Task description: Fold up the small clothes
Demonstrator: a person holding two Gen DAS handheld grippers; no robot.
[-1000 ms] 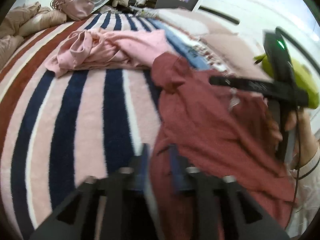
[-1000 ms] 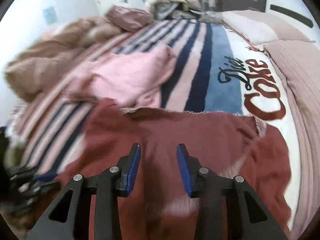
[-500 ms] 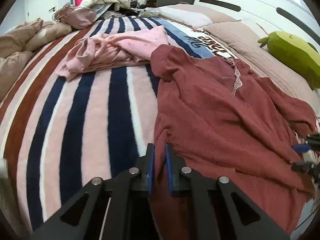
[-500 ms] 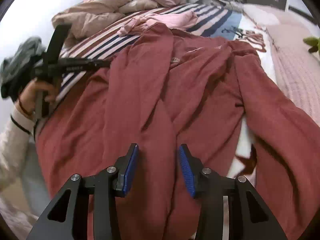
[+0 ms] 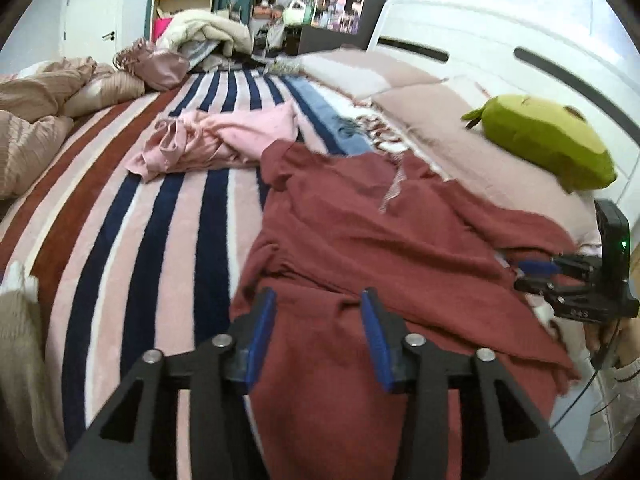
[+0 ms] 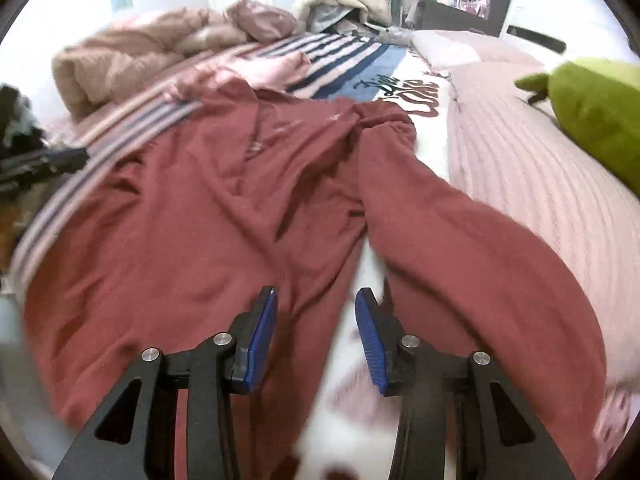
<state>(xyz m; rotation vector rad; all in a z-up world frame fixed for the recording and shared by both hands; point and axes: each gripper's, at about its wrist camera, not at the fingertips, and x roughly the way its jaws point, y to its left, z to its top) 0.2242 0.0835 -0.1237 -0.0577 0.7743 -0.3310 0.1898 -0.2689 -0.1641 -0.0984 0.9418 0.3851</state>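
From your left wrist camera, your left gripper [image 5: 318,336] sits at 6 o'clock. Its two blue pads [image 5: 262,336] have just been opening and now stand apart above the near hem of the dark red garment [image 5: 372,240], which lies under the gap between them; no cloth is pinched, so these tongs are released. The one red garment lies spread and rumpled on the striped blanket [image 5: 132,248], running from the picture's centre toward 4 o'clock. A second garment, a pink one [image 5: 212,140], is bunched on the blanket at 11 o'clock, just beyond the red one's far edge. One green plush toy [image 5: 544,140] rests on the ribbed pink bedcover [image 5: 480,160] at 2 o'clock. At 3 o'clock your right gripper [image 5: 536,274] comes in from the edge, close to the red garment's side. That makes two garments, two grippers and one toy in this view.

From your right wrist camera, your right gripper [image 6: 316,340] sits at 6 o'clock. Its two blue pads [image 6: 370,340] stand apart and hold nothing, so these tongs are released too. Beneath them is the line where the red garment's body meets a white patch of blanket [image 6: 372,272]. The same red garment [image 6: 208,216] fills the middle, with one sleeve [image 6: 460,248] stretching toward 4 o'clock. The pink garment [image 6: 268,72] shows at 11 o'clock and the green toy [image 6: 596,104] at 2 o'clock. A blurred dark shape at 9 o'clock is your left gripper [image 6: 44,162]; its pads cannot be made out here.
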